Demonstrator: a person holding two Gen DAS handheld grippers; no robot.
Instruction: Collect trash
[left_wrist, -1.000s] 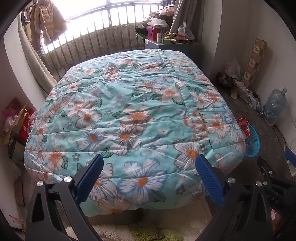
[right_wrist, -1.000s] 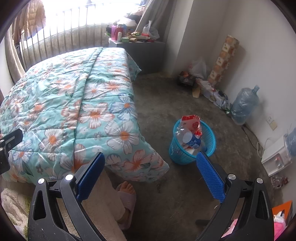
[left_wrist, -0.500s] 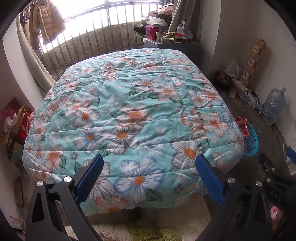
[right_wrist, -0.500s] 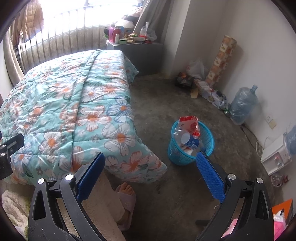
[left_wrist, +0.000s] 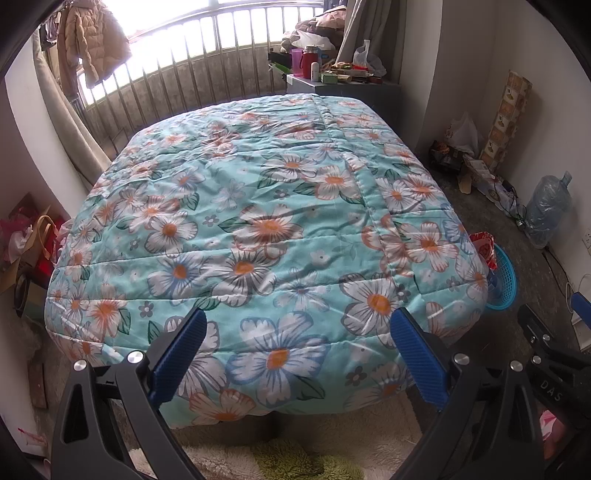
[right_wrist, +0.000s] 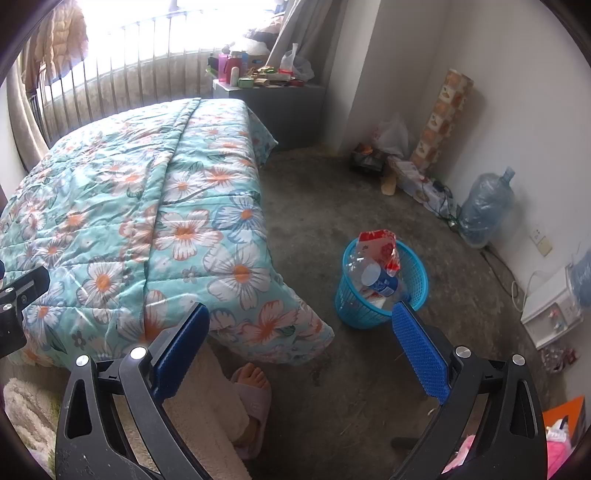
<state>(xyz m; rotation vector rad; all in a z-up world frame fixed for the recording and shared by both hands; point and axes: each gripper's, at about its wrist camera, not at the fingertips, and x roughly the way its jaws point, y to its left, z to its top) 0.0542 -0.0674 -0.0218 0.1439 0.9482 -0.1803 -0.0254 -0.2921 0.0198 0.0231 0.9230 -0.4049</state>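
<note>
A blue plastic trash basket (right_wrist: 417, 291) stands on the concrete floor right of the bed. It holds a clear plastic bottle (right_wrist: 373, 275) with a blue label and a red-and-white wrapper (right_wrist: 380, 245). Its edge also shows in the left wrist view (left_wrist: 504, 280). My right gripper (right_wrist: 299, 349) is open and empty, held above the floor short of the basket. My left gripper (left_wrist: 295, 356) is open and empty over the foot of the bed (left_wrist: 266, 229), which has a flowered quilt with no loose trash on it.
A cluttered nightstand (right_wrist: 273, 92) stands at the head of the bed. Bags and boxes (right_wrist: 391, 155), a large water jug (right_wrist: 484, 206) and cables line the right wall. A slippered foot (right_wrist: 251, 384) is below the right gripper. Bags (left_wrist: 26, 243) sit left of the bed.
Both grippers have drawn back and risen slightly; the bed and the basket sit a little further off in view. Both stay open and empty.
</note>
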